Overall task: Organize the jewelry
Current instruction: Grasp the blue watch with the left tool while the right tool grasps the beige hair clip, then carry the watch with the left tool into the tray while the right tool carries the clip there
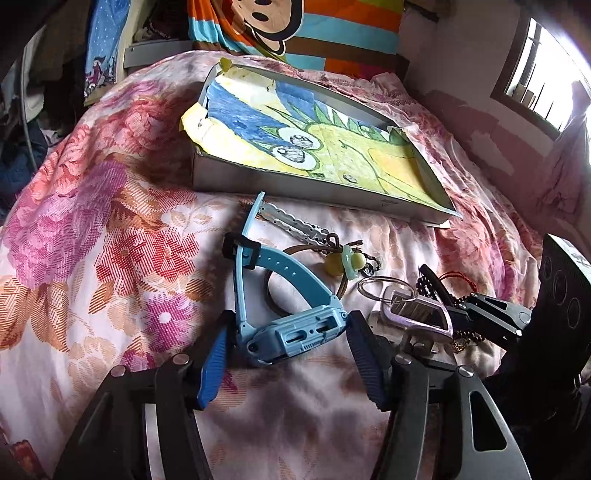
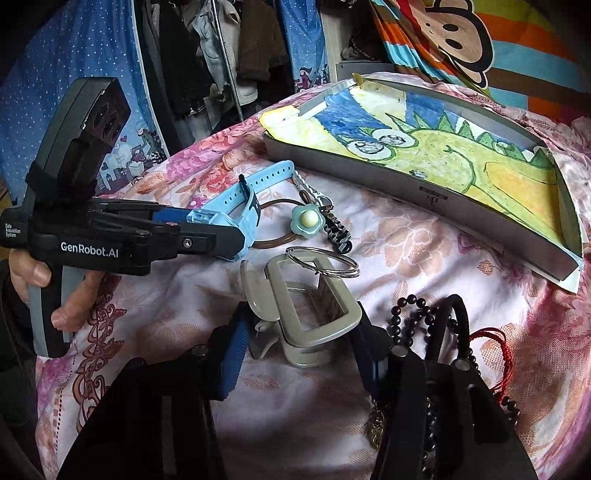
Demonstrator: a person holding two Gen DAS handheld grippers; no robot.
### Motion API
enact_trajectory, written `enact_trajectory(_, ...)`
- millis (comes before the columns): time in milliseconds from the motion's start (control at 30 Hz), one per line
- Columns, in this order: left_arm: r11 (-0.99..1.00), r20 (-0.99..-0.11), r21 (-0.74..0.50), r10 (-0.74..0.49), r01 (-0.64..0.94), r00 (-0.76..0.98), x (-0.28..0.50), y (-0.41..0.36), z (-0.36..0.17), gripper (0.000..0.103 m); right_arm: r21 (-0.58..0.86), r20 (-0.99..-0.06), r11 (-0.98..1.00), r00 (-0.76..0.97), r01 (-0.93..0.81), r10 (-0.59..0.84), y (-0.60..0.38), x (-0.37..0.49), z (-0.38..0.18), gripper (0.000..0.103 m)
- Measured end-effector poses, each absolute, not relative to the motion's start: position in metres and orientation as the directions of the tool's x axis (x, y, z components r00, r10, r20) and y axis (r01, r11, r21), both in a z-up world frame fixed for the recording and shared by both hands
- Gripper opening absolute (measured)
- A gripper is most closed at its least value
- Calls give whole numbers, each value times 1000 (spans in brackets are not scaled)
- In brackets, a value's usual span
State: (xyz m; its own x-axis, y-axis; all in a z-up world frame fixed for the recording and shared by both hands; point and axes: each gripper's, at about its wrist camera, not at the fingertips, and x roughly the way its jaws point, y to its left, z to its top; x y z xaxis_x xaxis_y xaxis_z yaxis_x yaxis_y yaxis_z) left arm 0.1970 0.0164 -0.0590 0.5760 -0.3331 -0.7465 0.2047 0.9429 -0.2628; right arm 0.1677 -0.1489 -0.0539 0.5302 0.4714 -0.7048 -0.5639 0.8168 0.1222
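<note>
A light blue watch (image 1: pixel 291 334) lies on the flowered bedspread, its case between the open jaws of my left gripper (image 1: pixel 288 354); the pads stand beside the case, apart from it. It also shows in the right wrist view (image 2: pixel 236 214). A grey hair claw clip (image 2: pixel 310 306) lies between the open jaws of my right gripper (image 2: pixel 299 354); it looks lilac in the left wrist view (image 1: pixel 421 317). A metal key ring (image 2: pixel 323 260), a flower hair tie (image 2: pixel 307 221), a dark bead bracelet (image 2: pixel 402 314) and a black headband (image 2: pixel 448 321) lie close by.
A shallow grey box (image 1: pixel 295 184) lined with a crayon drawing sits behind the jewelry; it also shows in the right wrist view (image 2: pixel 406 192). A striped monkey pillow (image 1: pixel 291 29) lies at the back. Clothes (image 2: pixel 207 55) hang at the left.
</note>
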Motion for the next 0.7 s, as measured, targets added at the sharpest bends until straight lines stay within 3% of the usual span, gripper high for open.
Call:
enact_trajectory(367, 940, -753, -301, -339, 162, 565, 176, 19, -59, 58, 233, -718, 812, 468, -536, 515, -158, 155, -47, 47)
enact_trajectory(700, 930, -739, -351, -349, 112, 576, 141, 19, -61, 58, 229, -694, 851, 534, -473, 483, -182, 125, -34, 47)
